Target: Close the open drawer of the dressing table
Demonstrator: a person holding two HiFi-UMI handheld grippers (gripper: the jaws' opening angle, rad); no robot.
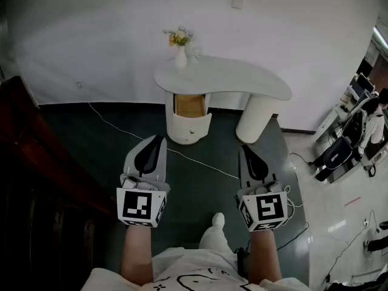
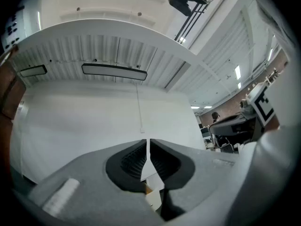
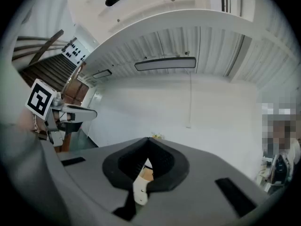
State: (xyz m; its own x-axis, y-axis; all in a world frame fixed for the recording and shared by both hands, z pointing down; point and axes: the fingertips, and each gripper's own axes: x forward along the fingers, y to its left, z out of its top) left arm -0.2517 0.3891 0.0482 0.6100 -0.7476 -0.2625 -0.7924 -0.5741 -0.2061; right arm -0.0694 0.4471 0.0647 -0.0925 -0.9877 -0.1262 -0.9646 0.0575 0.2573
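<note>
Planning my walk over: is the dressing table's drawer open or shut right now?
Open. The drawer juts forward from its pedestal beneath the white tabletop, and its wooden inside shows from above.

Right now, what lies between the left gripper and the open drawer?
Only dark floor, with a thin white cable crossing near the left gripper; the head view shows this.

No words, numbers or brand names can be read anywhere. The only sign-like marks are black-and-white square block patterns (image 1: 139, 205), one on the white cube of the left gripper (image 1: 160, 138) and one on that of the right gripper (image 1: 245, 148). They carry no letters. The person's white shirt (image 1: 200, 265) bears a black line drawing with no legible text.
</note>
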